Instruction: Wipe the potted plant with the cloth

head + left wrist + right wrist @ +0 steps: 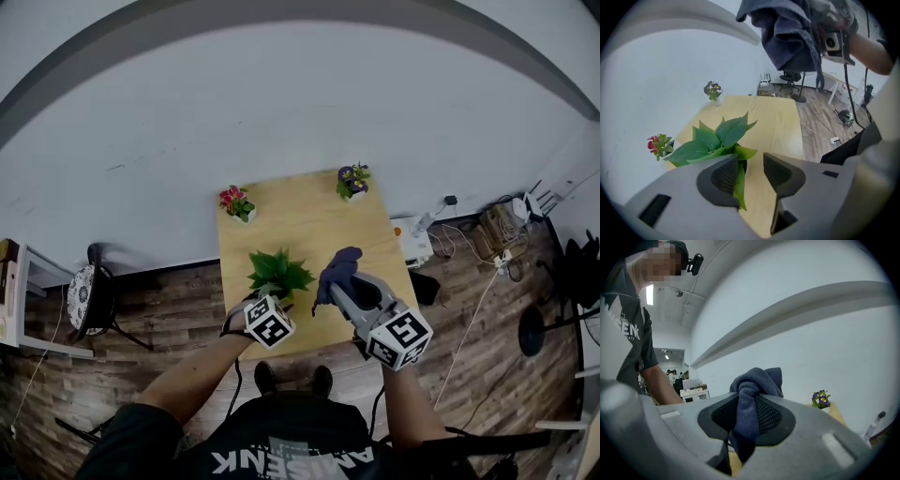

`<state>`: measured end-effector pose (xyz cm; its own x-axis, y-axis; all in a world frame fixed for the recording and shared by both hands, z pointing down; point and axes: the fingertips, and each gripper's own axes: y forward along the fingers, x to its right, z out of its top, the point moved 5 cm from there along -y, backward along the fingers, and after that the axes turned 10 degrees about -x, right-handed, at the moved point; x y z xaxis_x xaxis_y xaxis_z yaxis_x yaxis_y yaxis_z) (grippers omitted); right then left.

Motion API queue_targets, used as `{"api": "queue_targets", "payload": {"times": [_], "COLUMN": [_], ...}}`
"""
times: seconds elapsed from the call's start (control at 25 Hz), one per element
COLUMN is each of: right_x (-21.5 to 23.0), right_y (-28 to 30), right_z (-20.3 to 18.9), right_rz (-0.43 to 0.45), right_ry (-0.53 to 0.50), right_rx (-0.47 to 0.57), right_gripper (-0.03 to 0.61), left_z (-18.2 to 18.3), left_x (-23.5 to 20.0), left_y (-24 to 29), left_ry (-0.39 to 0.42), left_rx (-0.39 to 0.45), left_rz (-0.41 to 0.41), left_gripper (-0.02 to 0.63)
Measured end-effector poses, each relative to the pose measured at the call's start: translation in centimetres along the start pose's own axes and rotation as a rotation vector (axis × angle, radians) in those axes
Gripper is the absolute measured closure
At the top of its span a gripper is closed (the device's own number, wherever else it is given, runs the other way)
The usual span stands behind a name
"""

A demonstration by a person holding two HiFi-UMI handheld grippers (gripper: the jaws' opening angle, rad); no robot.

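Observation:
A green leafy potted plant (279, 272) stands near the front of the wooden table (309, 225). My left gripper (274, 296) hangs just over its near side and points steeply down. In the left gripper view that gripper (745, 173) is open, and one leaf of the plant (717, 140) hangs down along the left pad (723, 177) with a gap to the other pad. To the plant's right, my right gripper (339, 287) is shut on a dark blue cloth (339, 266). The cloth (754, 385) is bunched between its pads and spills above them. The cloth (787, 37) hangs high in the left gripper view.
A small pot of red flowers (236, 202) stands at the table's far left corner and a pot of purple flowers (352, 181) at the far right. A round stool (89, 298) is left of the table. A white box (412, 239) and cables lie on the floor to the right.

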<state>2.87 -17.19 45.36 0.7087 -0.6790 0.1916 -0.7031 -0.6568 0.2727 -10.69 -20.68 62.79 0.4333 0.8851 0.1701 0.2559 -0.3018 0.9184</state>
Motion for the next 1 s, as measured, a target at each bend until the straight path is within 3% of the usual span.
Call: {"api": "queue_targets", "payload": {"times": [0.24,0.44,0.56,0.64,0.76,0.88,1.0], "right_x": [-0.1,-0.6,-1.0,-1.2,-1.7,-2.2,-2.3], "right_y": [-0.1,-0.1,-0.1,-0.1,-0.3,-0.1,0.1], "right_z": [1.9,3.3,4.3,5.2,6.2,7.1,7.6], "right_rz": [0.013,0.023,0.024,0.024,0.022,0.015,-0.003], "right_ry": [-0.035,-0.072,-0.09,-0.108,-0.129,-0.147,-0.159], "right_rx": [0.03,0.049,0.064,0.069,0.081,0.085,0.08], "right_gripper": [0.491,0.489,0.489,0.489,0.491,0.491,0.489], "left_z": [-0.8,-2.1,-3.1,-3.8,-4.1,-3.9,-3.7], "left_x": [-0.3,-1.8,-3.0,-3.6,-4.2,-4.8,-5.1], "left_y": [-5.3,-11.7,-16.4,-19.3,-23.0,-26.2,-28.2], "left_ry": [-0.113,-0.347,-0.476,-0.533,-0.575,-0.616,-0.623], "left_rx": [0.174,0.418,0.588,0.667,0.758,0.843,0.861], "left_rz": [-0.002,-0.003,0.063,0.129,0.231,0.273,0.315], "left_gripper": [0.436,0.442,0.482,0.581,0.611,0.611,0.612]}}
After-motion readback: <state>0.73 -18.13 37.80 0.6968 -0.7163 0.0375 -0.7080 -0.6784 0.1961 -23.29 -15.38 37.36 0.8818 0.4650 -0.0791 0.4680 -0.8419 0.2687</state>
